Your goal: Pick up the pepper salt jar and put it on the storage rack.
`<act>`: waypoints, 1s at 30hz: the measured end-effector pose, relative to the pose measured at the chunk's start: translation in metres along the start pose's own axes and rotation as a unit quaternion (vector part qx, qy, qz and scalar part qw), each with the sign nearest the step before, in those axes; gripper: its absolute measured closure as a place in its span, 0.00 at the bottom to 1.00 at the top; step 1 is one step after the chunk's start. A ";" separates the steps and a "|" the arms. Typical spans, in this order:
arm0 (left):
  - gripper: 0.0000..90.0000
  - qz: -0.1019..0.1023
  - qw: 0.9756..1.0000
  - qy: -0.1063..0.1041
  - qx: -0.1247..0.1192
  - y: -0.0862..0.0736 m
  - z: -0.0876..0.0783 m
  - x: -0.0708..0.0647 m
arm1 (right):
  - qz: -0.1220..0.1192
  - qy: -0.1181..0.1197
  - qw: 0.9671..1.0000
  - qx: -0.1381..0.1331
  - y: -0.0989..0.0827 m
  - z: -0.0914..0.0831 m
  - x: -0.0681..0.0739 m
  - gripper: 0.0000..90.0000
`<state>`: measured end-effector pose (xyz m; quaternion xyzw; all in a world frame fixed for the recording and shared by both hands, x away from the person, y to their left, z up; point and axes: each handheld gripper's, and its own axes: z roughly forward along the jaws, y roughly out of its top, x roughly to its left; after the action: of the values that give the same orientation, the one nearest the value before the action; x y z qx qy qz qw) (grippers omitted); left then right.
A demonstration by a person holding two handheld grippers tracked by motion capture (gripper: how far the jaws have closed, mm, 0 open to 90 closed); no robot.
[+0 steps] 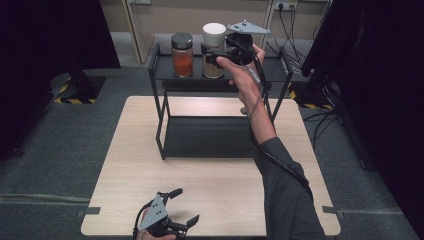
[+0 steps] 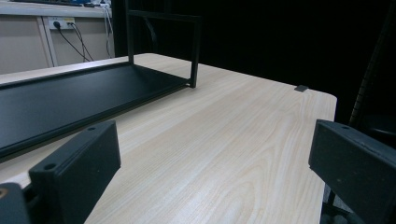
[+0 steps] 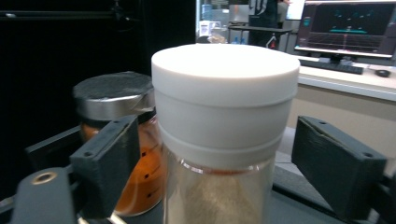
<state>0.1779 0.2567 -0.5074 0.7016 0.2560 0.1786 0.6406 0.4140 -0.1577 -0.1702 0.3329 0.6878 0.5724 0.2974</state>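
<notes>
The white-lidded glass jar of tan powder [image 3: 224,140] stands upright, lid upward, on the black metal rack's top shelf [image 1: 165,62], between the right gripper's [image 1: 216,56] spread jaws, seemingly untouched. The left gripper [image 1: 184,205] rests open, empty.

No text, label, brand or number can be read anywhere. The two jars on the rack's top shelf, the white-lidded jar [image 3: 225,135] and the orange-filled jar [image 3: 122,154] to its left, show bare glass and plain lids. The monitor [image 3: 348,28] far right in the right gripper view carries coloured lines and marks, too small and blurred to make out. The yellow-and-black hazard stripes [image 1: 74,100] on the floor at far left are a warning pattern only, with no words on them
</notes>
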 end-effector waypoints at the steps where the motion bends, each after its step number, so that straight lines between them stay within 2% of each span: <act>1: 0.02 0.000 1.000 0.000 0.000 0.000 0.000 0.000 | 0.000 -0.001 1.000 0.002 0.000 -0.002 0.000 0.12; 7: 0.02 0.000 1.000 0.000 0.001 0.000 0.000 0.000 | 0.024 0.008 1.000 -0.006 -0.008 -0.014 -0.006 0.03; 11: 0.02 -0.002 1.000 0.001 0.001 -0.001 0.000 0.000 | 0.029 0.013 0.999 -0.012 -0.013 -0.021 -0.008 0.01; 21: 0.02 -0.001 1.000 0.002 0.002 -0.001 0.000 0.000 | 0.028 0.021 0.999 -0.018 -0.020 -0.034 -0.009 0.01; 30: 0.02 -0.001 1.000 0.002 0.004 -0.001 0.001 0.000 | 0.022 0.043 0.998 -0.027 -0.034 -0.050 -0.008 0.01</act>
<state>0.1782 0.2558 -0.5087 0.7033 0.2587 0.1786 0.6376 0.3753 -0.1978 -0.1948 0.3154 0.6768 0.6108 0.2634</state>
